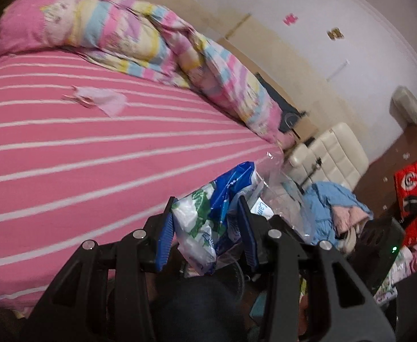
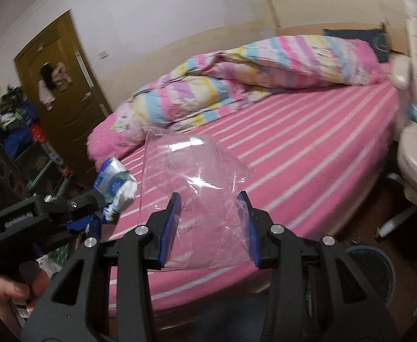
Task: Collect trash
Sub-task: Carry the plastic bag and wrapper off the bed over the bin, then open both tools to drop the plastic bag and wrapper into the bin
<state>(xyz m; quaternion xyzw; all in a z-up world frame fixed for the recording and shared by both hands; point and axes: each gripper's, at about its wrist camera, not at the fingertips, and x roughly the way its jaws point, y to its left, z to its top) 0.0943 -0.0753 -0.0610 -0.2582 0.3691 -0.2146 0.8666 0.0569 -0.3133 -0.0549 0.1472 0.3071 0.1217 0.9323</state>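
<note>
My left gripper (image 1: 205, 228) is shut on a crumpled blue, white and green plastic wrapper (image 1: 208, 213), held above the bed's near edge. It also shows in the right wrist view (image 2: 114, 182), with the left gripper (image 2: 105, 199) at the far left. My right gripper (image 2: 208, 225) is shut on a clear plastic bag (image 2: 191, 171) that stands up in front of it over the pink striped bed (image 2: 294, 148). The clear bag also shows in the left wrist view (image 1: 282, 188). A pale pink scrap of trash (image 1: 100, 99) lies on the bed sheet (image 1: 94, 156).
A striped pastel duvet (image 1: 157, 42) is bunched along the bed's far side. A cream padded chair (image 1: 331, 154) with blue clothes (image 1: 331, 199) stands by the bed. Red packs (image 1: 416, 188) are on the floor. A brown door (image 2: 63, 91) and clutter (image 2: 17, 131) are at left.
</note>
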